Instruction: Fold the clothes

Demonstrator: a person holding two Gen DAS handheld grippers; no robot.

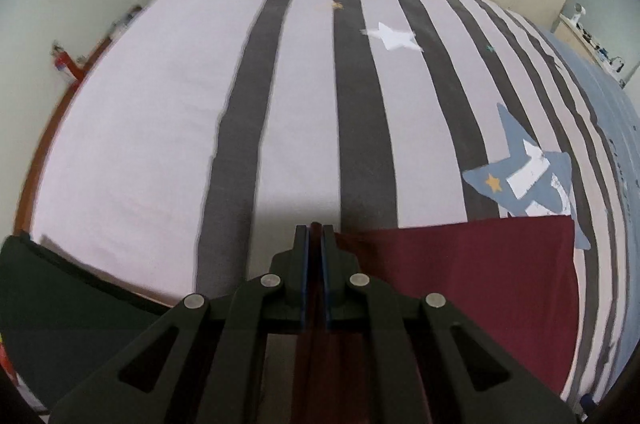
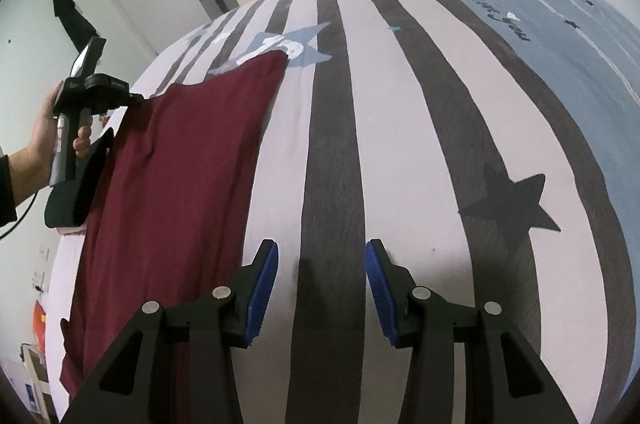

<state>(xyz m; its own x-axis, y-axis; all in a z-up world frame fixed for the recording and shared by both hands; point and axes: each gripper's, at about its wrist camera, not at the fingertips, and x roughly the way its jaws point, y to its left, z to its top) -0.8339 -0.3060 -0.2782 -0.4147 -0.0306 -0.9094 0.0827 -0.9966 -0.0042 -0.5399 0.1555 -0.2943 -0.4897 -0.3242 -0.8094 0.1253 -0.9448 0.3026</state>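
Maroon cloth [image 2: 168,160], smooth and flat-folded, lies pinched by left hand-held gripper [image 1: 316,230].

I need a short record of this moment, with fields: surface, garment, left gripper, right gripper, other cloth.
surface: bed with striped cover
garment: dark red garment, partly lifted at one edge
left gripper: left gripper shut on the garment edge
right gripper: right gripper open, nothing between its fingers, above the cover
other cloth: black cloth at the bed edge
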